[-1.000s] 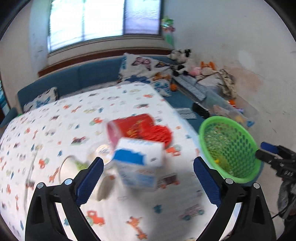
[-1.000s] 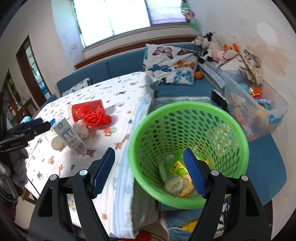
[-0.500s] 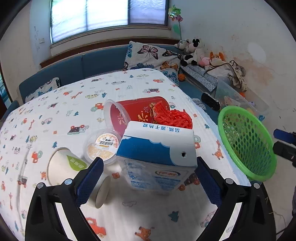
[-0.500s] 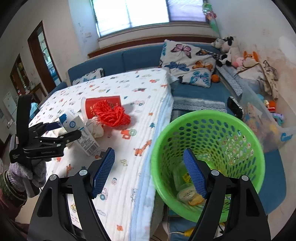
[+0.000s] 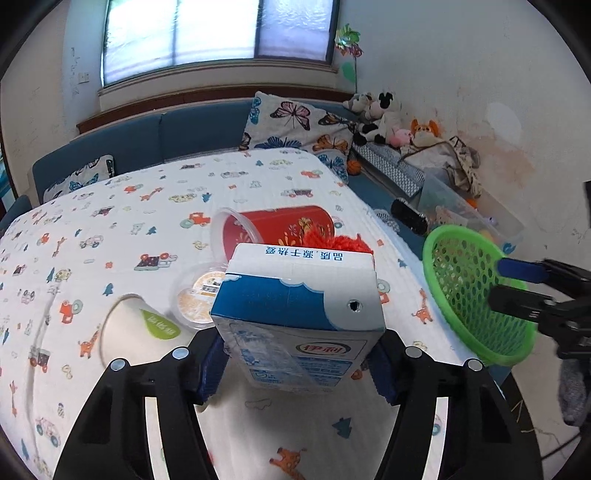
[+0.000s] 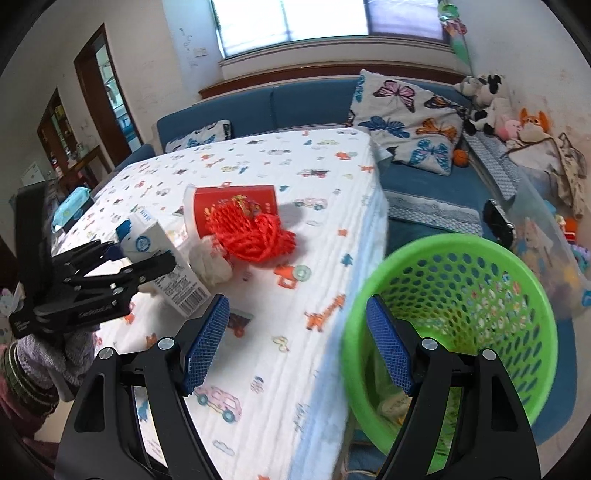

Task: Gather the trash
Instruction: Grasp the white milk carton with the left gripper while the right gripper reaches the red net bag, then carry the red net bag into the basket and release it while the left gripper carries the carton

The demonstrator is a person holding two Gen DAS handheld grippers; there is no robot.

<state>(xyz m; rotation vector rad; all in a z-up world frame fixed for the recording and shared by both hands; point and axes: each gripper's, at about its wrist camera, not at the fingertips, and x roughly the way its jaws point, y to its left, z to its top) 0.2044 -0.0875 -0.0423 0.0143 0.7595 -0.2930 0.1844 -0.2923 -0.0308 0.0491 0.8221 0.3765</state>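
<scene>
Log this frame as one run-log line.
left gripper: shut on blue-and-white milk carton | right gripper: open, empty | green perforated plastic basket: beside table | phase: grasp

We are in a home's living room: a blue sofa (image 5: 155, 136) wraps the far side under a wide window (image 5: 218, 33), with butterfly cushions (image 6: 410, 118) and stuffed toys (image 5: 376, 114) heaped on the right. A cartoon-print cloth (image 5: 122, 221) covers the counter, and a wooden door (image 6: 98, 96) opens far left.

Blue-white milk carton (image 5: 299, 314) (tilted) beside tipped red cup (image 5: 275, 230)
</scene>
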